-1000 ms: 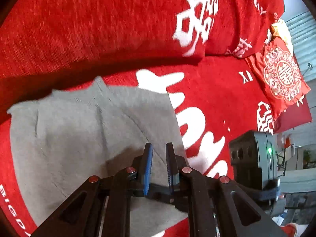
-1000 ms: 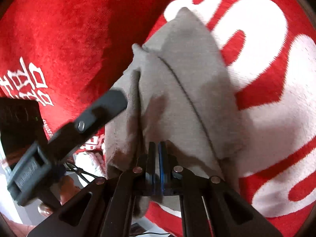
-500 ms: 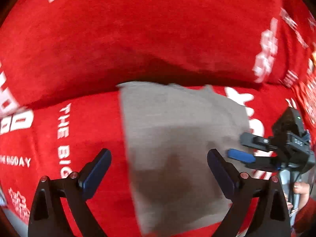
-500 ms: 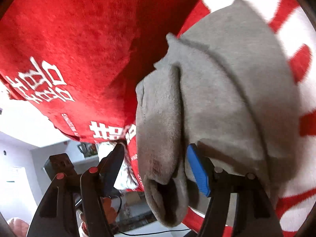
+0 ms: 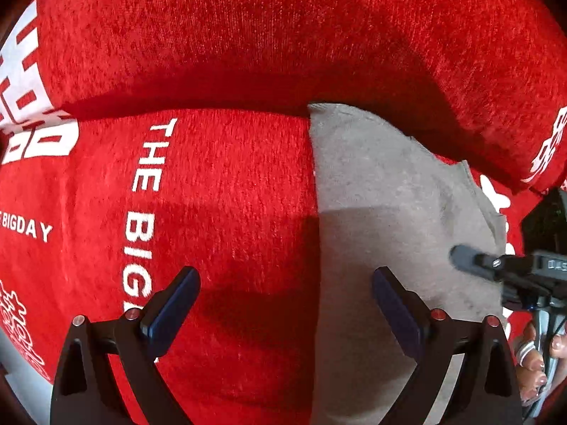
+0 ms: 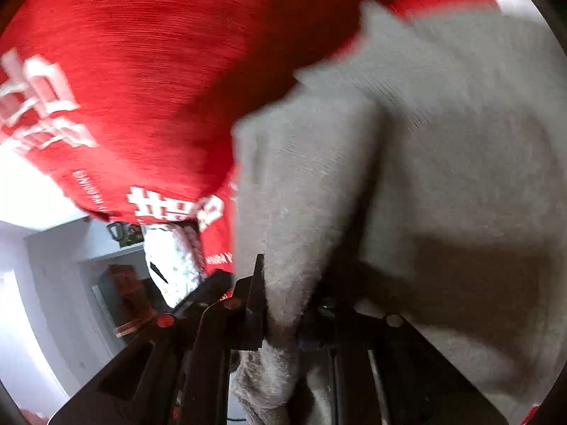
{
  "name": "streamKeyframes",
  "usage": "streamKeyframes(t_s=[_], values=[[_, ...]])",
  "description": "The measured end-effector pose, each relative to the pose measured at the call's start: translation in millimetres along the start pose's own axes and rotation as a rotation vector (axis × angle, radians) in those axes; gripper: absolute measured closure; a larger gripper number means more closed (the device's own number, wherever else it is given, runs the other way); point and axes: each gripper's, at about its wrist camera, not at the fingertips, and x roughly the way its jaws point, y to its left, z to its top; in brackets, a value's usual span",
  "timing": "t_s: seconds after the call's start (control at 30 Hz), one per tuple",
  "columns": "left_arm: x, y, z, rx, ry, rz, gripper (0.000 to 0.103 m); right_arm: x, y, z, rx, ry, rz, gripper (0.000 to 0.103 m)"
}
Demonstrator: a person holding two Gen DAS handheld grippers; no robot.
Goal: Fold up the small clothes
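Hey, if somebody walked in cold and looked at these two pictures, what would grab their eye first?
The bright red cover with white lettering fills both views. On it, right of centre in the left wrist view, lies the grey garment, its far edge against the red cushion behind. The left gripper is spread wide open above the garment's left edge, while the right gripper is clamped on a fold of the cloth.

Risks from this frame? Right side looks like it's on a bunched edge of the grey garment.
1. The right gripper has its jaws closed on a thick bunched roll of the grey garment; it may drag extra layers and spoil the fold.
2. The left gripper is wide open, straddling the garment's edge over the red blanket; closing here could pinch blanket too.
3. The right view is motion-blurred; the fabric could slip.
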Motion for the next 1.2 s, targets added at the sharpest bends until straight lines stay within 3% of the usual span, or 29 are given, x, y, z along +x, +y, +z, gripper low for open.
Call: streamKeyframes(t_s=[0.17,0.27,0.33,0.4,0.47,0.63,0.7,0.83,0.93,1.03,1.13,1.2], values=[[-19,-22,-3,0.053,-0.044,-0.060,0.005,-66,31,-20,-0.169,-0.128,0.046,0.090],[-15,-50,-9,0.127,-0.042,-0.078,0.005,-99,12,-23,-0.179,-0.176,-0.083,0.090],[-1,-68,-14,0.169,-0.015,-0.069,0.005,-102,-15,-19,-0.132,-0.173,-0.226,0.089],[16,-82,-20,0.202,0.009,-0.070,0.005,-96,-49,-15,-0.048,-0.142,-0.309,0.089],[26,-88,-24,0.188,0.020,-0.078,0.004,-94,-67,-17,0.010,-0.158,-0.272,0.089],[23,-81,-21,0.155,0.024,-0.071,0.004,-91,-66,-17,0.039,-0.166,-0.265,0.084],[16,-81,-18,0.170,0.004,-0.031,0.004,-93,-64,-15,0.045,-0.161,-0.274,0.084],[3,-76,-13,0.164,-0.034,0.014,0.004,-103,-53,-17,0.020,-0.174,-0.358,0.080],[10,-70,-17,0.163,0.004,0.038,0.004,-102,-53,-21,-0.015,-0.192,-0.503,0.086],[20,-65,-34,0.192,0.018,0.083,0.004,-97,-44,-20,-0.063,-0.197,-0.593,0.083],[17,-59,-40,0.162,0.017,0.088,0.004,-97,-35,-22,-0.095,-0.198,-0.635,0.083],[12,-57,-43,0.153,0.032,0.091,0.004,-101,-27,-29,-0.081,-0.205,-0.579,0.082]])
